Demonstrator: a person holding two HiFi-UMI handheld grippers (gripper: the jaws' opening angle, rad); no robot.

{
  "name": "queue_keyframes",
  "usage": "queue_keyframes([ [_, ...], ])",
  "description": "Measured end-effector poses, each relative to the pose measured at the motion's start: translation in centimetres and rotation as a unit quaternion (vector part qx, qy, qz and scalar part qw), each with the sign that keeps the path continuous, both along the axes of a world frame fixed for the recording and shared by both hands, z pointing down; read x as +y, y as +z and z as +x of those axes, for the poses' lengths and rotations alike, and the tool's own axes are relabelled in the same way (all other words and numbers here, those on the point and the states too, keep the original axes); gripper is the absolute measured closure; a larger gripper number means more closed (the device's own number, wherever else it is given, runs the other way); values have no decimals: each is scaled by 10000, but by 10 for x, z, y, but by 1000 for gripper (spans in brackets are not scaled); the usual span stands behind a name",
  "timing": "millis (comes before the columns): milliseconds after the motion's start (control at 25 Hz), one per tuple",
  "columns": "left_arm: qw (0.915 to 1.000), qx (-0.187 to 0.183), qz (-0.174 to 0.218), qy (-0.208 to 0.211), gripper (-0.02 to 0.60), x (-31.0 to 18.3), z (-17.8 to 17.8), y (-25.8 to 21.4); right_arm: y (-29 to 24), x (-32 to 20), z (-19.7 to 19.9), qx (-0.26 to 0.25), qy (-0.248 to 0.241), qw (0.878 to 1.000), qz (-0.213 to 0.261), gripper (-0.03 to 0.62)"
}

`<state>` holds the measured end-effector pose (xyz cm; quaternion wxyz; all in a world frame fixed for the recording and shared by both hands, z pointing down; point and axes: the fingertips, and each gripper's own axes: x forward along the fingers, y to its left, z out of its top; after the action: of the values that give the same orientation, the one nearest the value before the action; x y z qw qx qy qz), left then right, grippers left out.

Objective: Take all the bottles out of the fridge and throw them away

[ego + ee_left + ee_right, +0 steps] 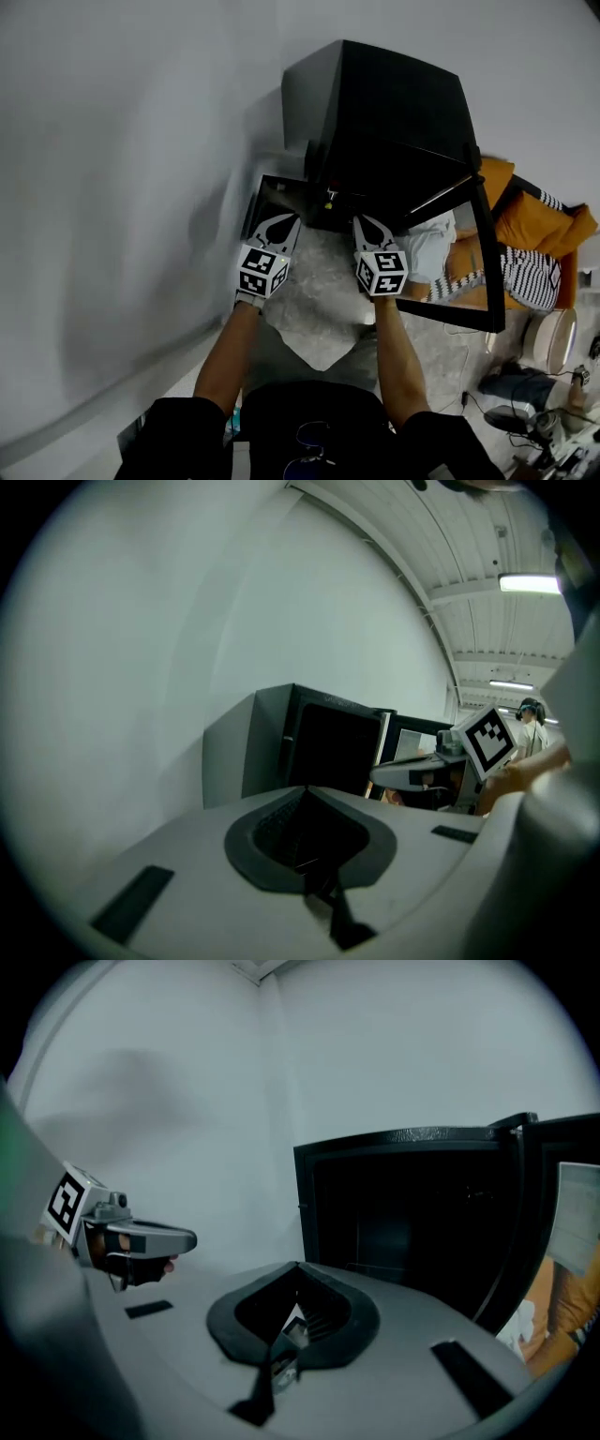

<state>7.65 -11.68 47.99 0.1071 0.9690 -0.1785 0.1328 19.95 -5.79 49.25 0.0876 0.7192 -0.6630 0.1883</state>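
Your left gripper and right gripper, fingers pressed together on nothing, hung mid-frame facing the fridge, its door open at right, probably poised to reach inside.

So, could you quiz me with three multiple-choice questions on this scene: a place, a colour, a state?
1. The fridge stands: A just ahead of the left tongs and right tongs; B behind the person; C far off left.
2. The fridge is: A white; B black; C red.
3. Both tongs are: A wide open; B holding bottles; C shut and empty.
1 A: both point at it from close by. 2 B: its casing is black. 3 C: each pair of jaws meets, nothing between.
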Motion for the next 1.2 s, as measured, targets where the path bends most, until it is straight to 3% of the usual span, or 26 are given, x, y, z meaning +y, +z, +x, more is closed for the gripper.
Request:
queue_keyframes([
  [240, 9994, -176, 110, -285, 575, 26, 64, 67, 62, 15, 49, -129, -464, 9986, -212, 586],
  [440, 9988, -3, 181, -458, 575, 22, 102, 119, 100, 11, 86, -169, -508, 9985, -105, 586],
  [840, 9955, -310, 134, -886, 572, 1, 138, 251, 178, 9, 105, -173, -589, 9981, 58, 586],
  [1200, 9908, -734, 66, -1136, 438, -19, 171, 368, 256, 22, 95, -92, -742, 9971, 171, 586],
])
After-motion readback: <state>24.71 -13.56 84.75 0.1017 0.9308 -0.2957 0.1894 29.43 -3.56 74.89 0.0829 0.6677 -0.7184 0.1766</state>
